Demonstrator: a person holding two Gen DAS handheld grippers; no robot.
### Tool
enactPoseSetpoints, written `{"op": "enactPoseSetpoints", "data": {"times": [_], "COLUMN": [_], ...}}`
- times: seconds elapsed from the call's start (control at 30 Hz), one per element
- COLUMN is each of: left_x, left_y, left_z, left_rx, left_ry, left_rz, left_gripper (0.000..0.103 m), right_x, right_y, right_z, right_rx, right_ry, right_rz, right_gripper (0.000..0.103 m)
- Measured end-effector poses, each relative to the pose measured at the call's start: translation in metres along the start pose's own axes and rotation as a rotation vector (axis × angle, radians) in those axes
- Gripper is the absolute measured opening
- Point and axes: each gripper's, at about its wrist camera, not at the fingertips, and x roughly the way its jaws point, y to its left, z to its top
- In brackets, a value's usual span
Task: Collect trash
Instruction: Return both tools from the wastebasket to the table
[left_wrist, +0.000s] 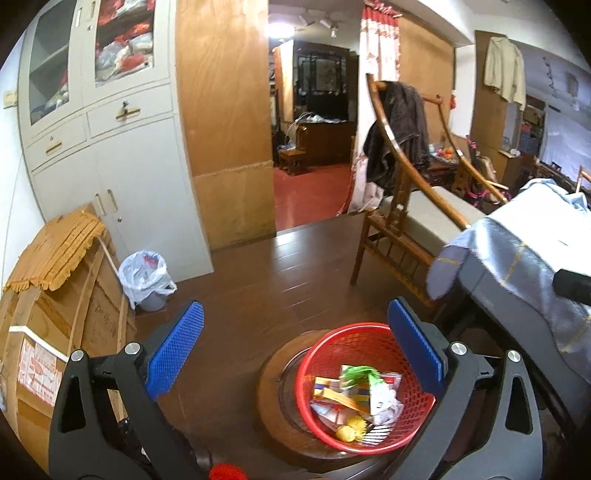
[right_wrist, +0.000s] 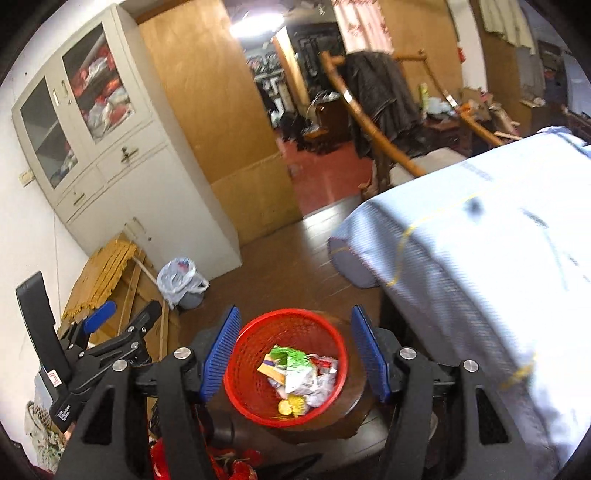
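Note:
A red mesh basket (left_wrist: 306, 369) (right_wrist: 236, 369) stands on a round wooden stool (left_wrist: 269, 391) (right_wrist: 354, 413). It holds trash (left_wrist: 362, 395) (right_wrist: 299, 373): a green wrapper, yellow packets, crumpled white paper and small yellow pieces. My right gripper (right_wrist: 294, 310) hovers above the basket, its blue pads (right_wrist: 221, 354) spread on either side of the basket's rim with nothing between them. My left gripper (left_wrist: 295, 306) is open and empty, up and to the left of the basket. It also shows at the left of the right wrist view (right_wrist: 125, 314).
A small bin lined with a white plastic bag (left_wrist: 146, 277) (right_wrist: 181, 280) stands by the grey cabinet (left_wrist: 110, 147). Cardboard boxes (left_wrist: 55, 314) lean at the left. A bed with a blue cover (left_wrist: 517, 251) (right_wrist: 480, 240) fills the right, a wooden chair (left_wrist: 391, 229) behind it.

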Motion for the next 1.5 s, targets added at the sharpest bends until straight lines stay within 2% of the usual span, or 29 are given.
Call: {"op": "enactPoseSetpoints", "data": {"times": [0.2, 0.37, 0.53, 0.7, 0.9, 1.03, 1.2, 1.4, 1.5], "left_x": [-0.031, -0.061, -0.086, -0.104, -0.116, -0.120, -0.112, -0.099, -0.087], "left_y": [-0.027, -0.064, -0.104, -0.147, -0.205, -0.244, -0.294, -0.349, -0.378], "left_z": [0.003, 0.003, -0.003, -0.005, -0.011, -0.015, -0.015, -0.007, 0.000], "left_rx": [0.061, 0.143, 0.232, 0.312, 0.419, 0.477, 0.511, 0.542, 0.549], "left_ry": [-0.057, -0.096, -0.129, -0.134, -0.146, -0.130, -0.046, -0.005, 0.043], "left_rz": [-0.054, -0.121, -0.155, -0.220, -0.257, -0.301, -0.408, -0.464, -0.513], "left_gripper": [0.096, 0.096, 0.096, 0.096, 0.096, 0.096, 0.096, 0.096, 0.096], "right_x": [-0.062, -0.116, -0.168, -0.216, -0.260, -0.287, -0.308, -0.320, -0.325], "right_y": [-0.026, -0.051, -0.082, -0.127, -0.183, -0.226, -0.272, -0.318, -0.347], "right_z": [-0.009, -0.020, -0.034, -0.054, -0.077, -0.096, -0.116, -0.122, -0.125], "right_rx": [0.020, 0.044, 0.080, 0.146, 0.214, 0.270, 0.326, 0.377, 0.422], "right_ry": [-0.085, -0.161, -0.239, -0.309, -0.357, -0.383, -0.400, -0.392, -0.383], "right_rz": [-0.063, -0.117, -0.175, -0.231, -0.306, -0.357, -0.414, -0.474, -0.493], "right_gripper": [0.063, 0.065, 0.067, 0.069, 0.071, 0.073, 0.074, 0.074, 0.074]}}
